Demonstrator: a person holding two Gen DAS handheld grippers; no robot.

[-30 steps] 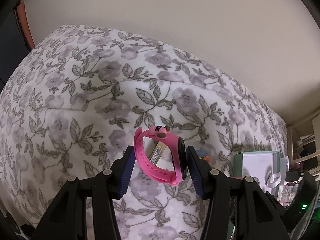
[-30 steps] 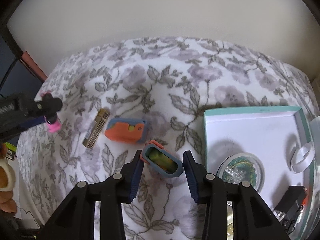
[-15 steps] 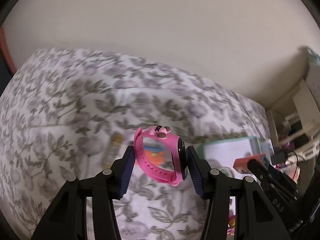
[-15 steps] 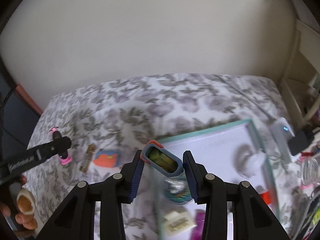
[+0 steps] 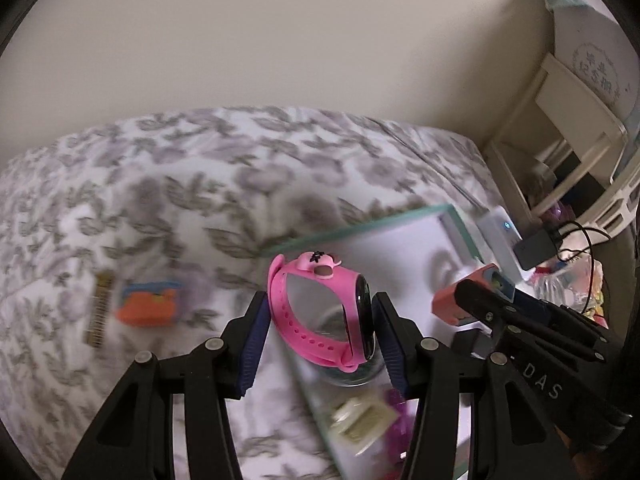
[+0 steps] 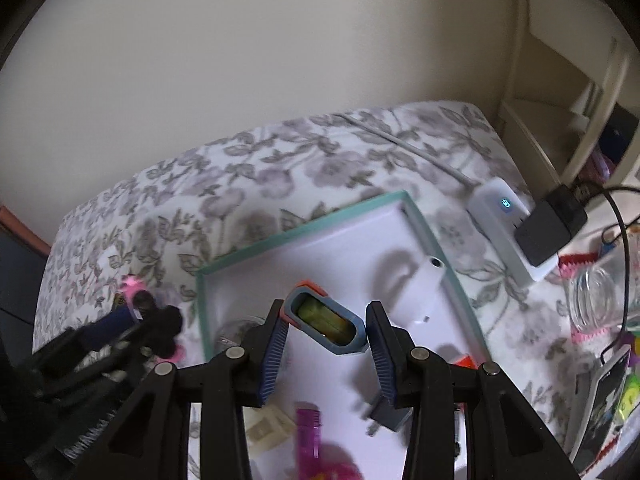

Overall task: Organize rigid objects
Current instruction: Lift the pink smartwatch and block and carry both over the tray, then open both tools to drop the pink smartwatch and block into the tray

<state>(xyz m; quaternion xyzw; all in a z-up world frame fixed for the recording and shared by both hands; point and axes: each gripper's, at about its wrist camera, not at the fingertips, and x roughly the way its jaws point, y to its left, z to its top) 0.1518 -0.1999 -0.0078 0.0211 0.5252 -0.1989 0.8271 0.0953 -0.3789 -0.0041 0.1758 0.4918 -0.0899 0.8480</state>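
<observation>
My left gripper (image 5: 320, 320) is shut on a pink watch (image 5: 320, 320) and holds it in the air over the near left corner of the teal-rimmed white tray (image 5: 360, 228). My right gripper (image 6: 326, 328) is shut on a blue-grey and orange case (image 6: 326, 326) with a yellow-green inside, held above the tray (image 6: 304, 232). The right gripper with its case (image 5: 472, 296) shows at the right of the left wrist view. The left gripper (image 6: 132, 312) shows at the left of the right wrist view.
An orange and blue box (image 5: 148, 304) and a gold comb-like strip (image 5: 100, 312) lie on the floral bedspread (image 5: 160, 208), left of the tray. The tray holds a white ring piece (image 6: 424, 280), a purple item (image 6: 308, 432) and other small things. A white power strip (image 6: 504, 216) with a black plug lies at the right.
Both grippers have swung right with their loads, from over the bedspread to over the tray. The right gripper's case has been lifted off the bedspread.
</observation>
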